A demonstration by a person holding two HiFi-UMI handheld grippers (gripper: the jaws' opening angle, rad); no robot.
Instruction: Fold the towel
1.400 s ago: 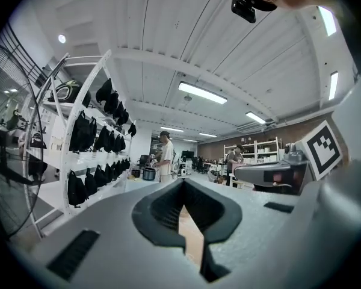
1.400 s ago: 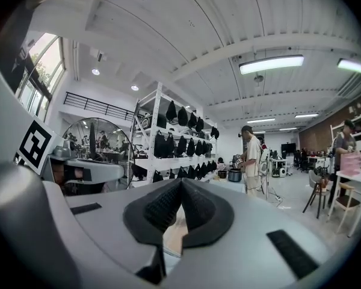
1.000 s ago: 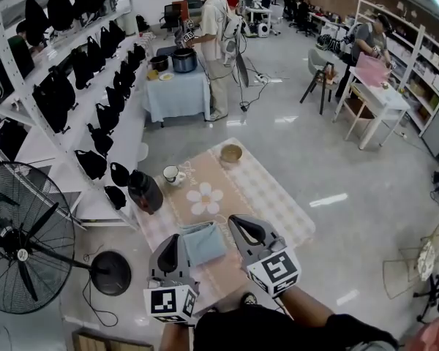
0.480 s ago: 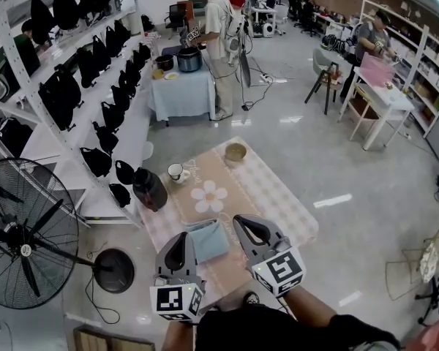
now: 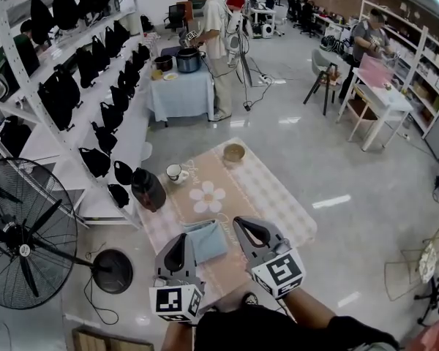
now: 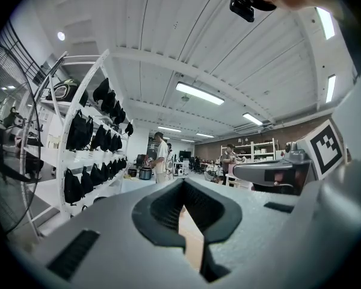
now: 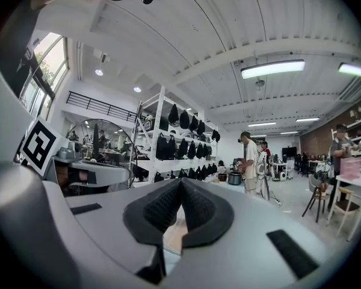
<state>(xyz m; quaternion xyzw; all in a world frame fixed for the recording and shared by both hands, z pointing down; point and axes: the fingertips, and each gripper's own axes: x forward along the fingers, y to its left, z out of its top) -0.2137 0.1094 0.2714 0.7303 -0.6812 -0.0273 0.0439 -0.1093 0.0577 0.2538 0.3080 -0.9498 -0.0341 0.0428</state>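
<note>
Meanwhile, both the left gripper [image 5: 179,241] and right gripper [image 5: 243,227] hovered with jaws pressed together, holding nothing, flanking the folded towel [image 5: 205,243] on the mat [image 5: 267,189].

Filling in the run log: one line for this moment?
towel: on mat, between tools | left tool: shut, empty | right tool: shut, empty

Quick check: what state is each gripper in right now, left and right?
Left gripper: closed, holding nothing.
Right gripper: closed, holding nothing.
</note>
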